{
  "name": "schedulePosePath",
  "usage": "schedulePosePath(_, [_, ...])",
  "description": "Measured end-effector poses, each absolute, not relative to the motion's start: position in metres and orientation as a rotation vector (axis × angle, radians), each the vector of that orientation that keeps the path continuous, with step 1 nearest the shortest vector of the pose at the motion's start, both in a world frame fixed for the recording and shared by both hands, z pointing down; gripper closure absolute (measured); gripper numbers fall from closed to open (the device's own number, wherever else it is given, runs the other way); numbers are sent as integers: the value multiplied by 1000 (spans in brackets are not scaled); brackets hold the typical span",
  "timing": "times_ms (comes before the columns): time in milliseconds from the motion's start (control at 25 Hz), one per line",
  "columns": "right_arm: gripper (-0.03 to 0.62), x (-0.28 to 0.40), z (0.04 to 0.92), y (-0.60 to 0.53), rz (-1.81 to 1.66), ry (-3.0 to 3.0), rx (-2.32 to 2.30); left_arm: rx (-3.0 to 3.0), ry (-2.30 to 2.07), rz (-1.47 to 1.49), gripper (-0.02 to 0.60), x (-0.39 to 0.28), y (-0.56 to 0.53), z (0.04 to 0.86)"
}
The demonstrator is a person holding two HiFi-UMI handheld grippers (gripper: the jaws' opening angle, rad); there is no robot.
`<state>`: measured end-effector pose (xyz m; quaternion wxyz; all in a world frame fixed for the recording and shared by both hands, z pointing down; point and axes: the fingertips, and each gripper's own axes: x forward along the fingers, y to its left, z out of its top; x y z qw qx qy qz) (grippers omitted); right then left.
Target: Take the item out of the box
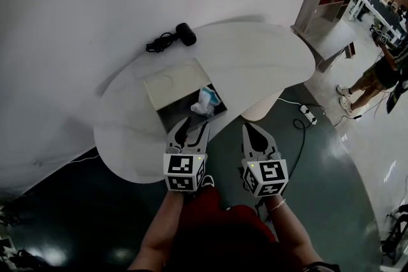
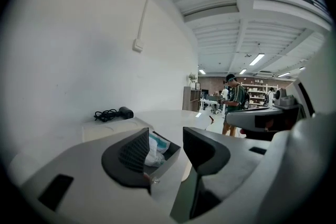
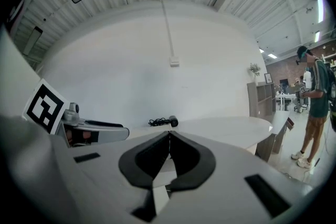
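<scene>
In the head view, the open box (image 1: 167, 82) sits on the white surface (image 1: 261, 60). The item (image 1: 206, 100), perhaps a crumpled white-and-blue packet, lies in the box's dark near compartment. The left gripper (image 1: 193, 125) hovers at the box's near edge and the right gripper (image 1: 250, 129) is beside it.

In the left gripper view, the jaws are released and empty, with the item (image 2: 157, 149) showing beyond them inside the box (image 2: 172, 155).

In the right gripper view, the right gripper (image 3: 169, 139) has its jaws clenched on nothing.

smooth, matt white oval table (image 1: 255, 54); cream box (image 1: 172, 83) of matt, card-like board; crumpled white-and-blue packet (image 1: 206, 100), soft and creased; left gripper (image 1: 194, 125) of matt grey plastic, with 1 black ribbed pad (image 2: 134, 152) showing.
</scene>
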<state>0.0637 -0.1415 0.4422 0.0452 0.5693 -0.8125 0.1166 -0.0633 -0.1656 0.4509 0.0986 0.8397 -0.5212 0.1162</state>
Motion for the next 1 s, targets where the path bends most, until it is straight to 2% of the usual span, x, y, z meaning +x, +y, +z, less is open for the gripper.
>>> schedulePosePath(1000, [579,37,433,-226,331,-2400,1851,2568,-1331,553,396,-71,-245,476])
